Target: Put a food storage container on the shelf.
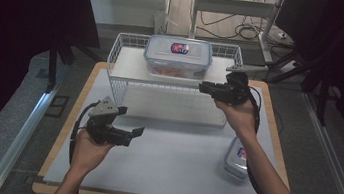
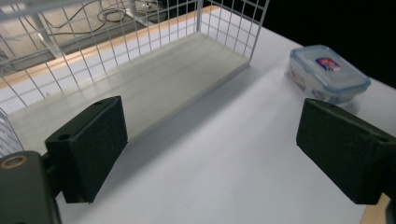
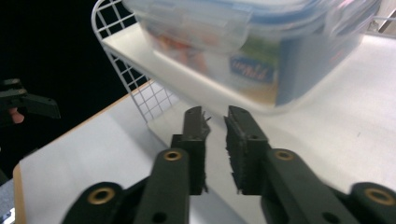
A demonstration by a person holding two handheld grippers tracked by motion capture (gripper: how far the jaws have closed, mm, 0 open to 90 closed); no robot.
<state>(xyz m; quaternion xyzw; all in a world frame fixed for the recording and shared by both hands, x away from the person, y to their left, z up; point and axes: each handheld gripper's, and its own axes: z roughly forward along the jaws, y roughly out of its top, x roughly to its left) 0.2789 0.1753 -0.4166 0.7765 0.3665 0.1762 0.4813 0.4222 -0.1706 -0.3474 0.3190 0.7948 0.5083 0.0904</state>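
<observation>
The worktop is a wood-edged board covered by a pale grey sheet. It stands on a grey floor, with dark curtains at both sides and cables on the floor behind.

A white wire rack with two shelves stands at the far end of the worktop. The large container, clear with a blue-rimmed lid, sits on the upper shelf.

The right gripper is held at upper-shelf level. Its jaws stand narrow, nearly together, with nothing between them. In the right gripper view the large container lies just ahead of and above the jaw tips, apart from them.

The left gripper hovers over the bare sheet in front of the rack. Its jaws stand wide and hold nothing. In the left gripper view the lower shelf lies ahead of the jaws.

The small container rests on the worktop ahead of the far jaw, well apart from it. In the high view this small container lies beside the person's right forearm.
</observation>
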